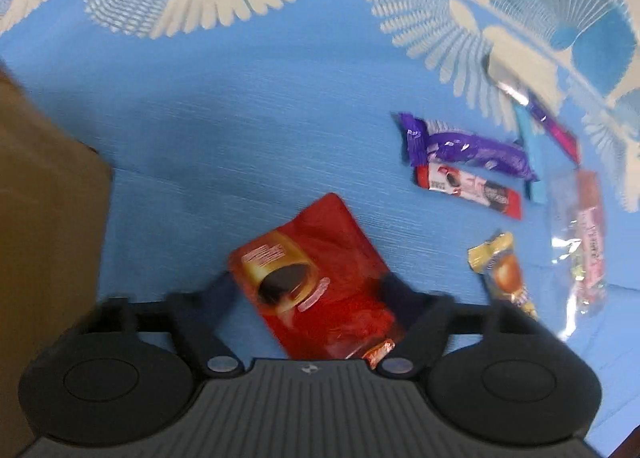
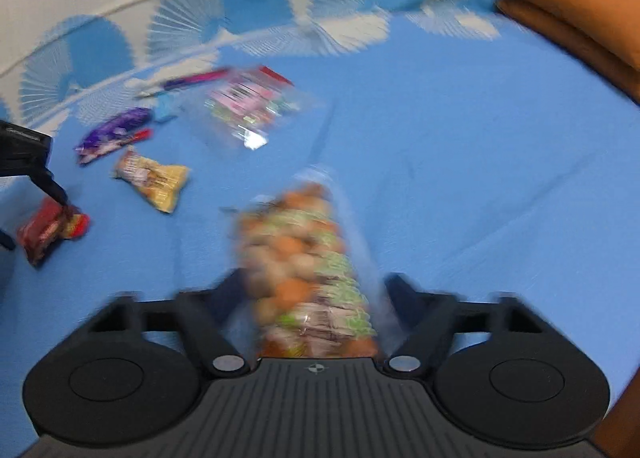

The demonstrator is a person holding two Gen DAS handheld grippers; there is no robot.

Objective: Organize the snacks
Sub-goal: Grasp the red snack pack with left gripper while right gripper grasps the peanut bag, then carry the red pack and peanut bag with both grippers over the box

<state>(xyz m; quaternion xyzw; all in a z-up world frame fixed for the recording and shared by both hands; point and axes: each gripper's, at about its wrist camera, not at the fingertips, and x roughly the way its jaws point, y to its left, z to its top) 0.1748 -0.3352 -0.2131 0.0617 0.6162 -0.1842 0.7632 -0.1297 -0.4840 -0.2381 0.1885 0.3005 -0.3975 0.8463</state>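
Note:
A red pouch with a coffee-cup picture lies on the blue cloth. My left gripper points down over it, a finger at each side edge, pressing it. The right wrist view shows the same pouch at far left under the left gripper's fingertip. A clear bag of orange and green snacks, blurred, sticks out between the fingers of my right gripper, which is closed on its sides. The bag's far end rests near the cloth.
Right of the pouch lie a purple bar, a red-and-white bar, a gold wrapper and a clear bag of pink sweets. A brown box stands at left. An orange cushion sits far right.

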